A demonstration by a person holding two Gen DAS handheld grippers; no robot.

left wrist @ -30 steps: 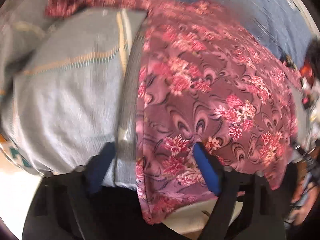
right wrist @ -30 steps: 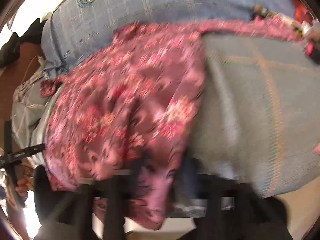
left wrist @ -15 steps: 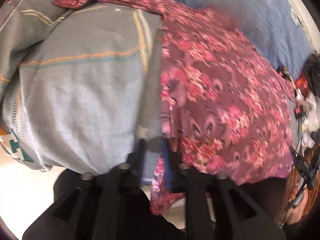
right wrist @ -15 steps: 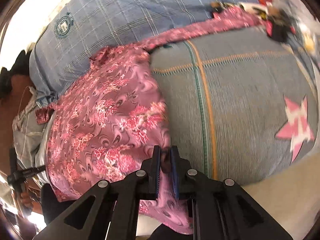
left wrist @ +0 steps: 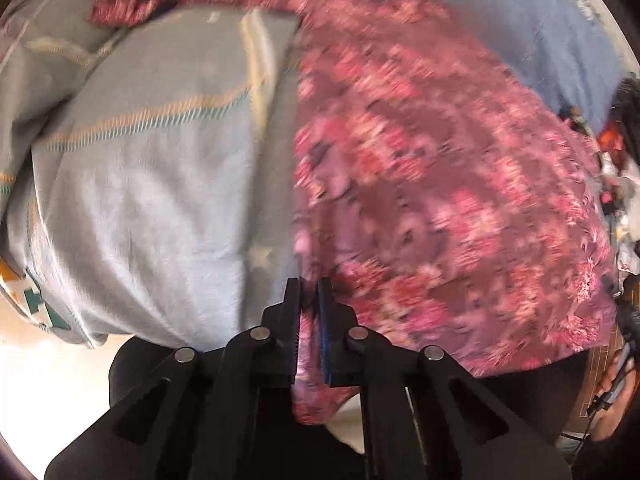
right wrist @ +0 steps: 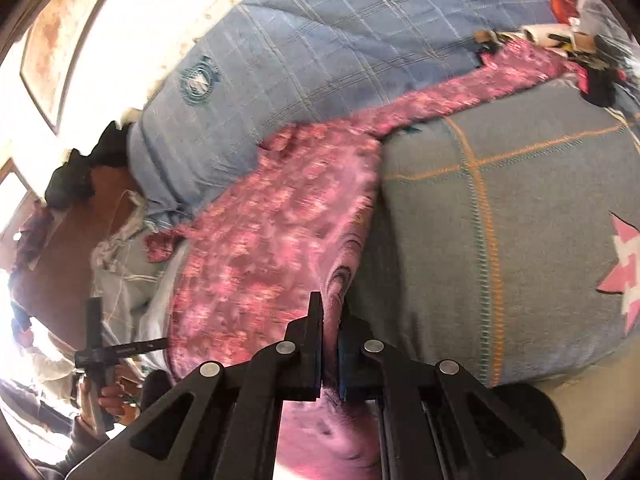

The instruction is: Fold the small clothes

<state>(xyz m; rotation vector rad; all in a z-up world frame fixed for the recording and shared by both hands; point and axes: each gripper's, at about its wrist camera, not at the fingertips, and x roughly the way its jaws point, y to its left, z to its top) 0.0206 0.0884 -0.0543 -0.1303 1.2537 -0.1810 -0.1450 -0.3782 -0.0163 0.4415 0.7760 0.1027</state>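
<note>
Right now we have both claws clamped onto the pink floral garment (left wrist: 440,184). Our left gripper (left wrist: 308,312) has its two fingers drawn close together with a fold of the garment's near edge pinched between them, and a tail of the cloth hangs down below the pads. Our right gripper (right wrist: 329,332) is likewise clenched on the same garment (right wrist: 272,240), gripping a ridge of fabric that rises between its fingers

The garment lies spread over a grey blanket (left wrist: 152,184) stitched with orange and teal lines. From the left wrist, the garment covers the right part of the view and the blanket fills the left; from the right wrist, the garment sits on the left and the blanket (right wrist: 500,240) on the right, with a pink star patch (right wrist: 624,264) near its right edge. One narrow strip of the garment runs away to the far right along the blanket's far edge

Beyond both lies a blue checked quilt (right wrist: 340,48) with a round emblem (right wrist: 198,80). The cloth looks blurred in both views
</note>
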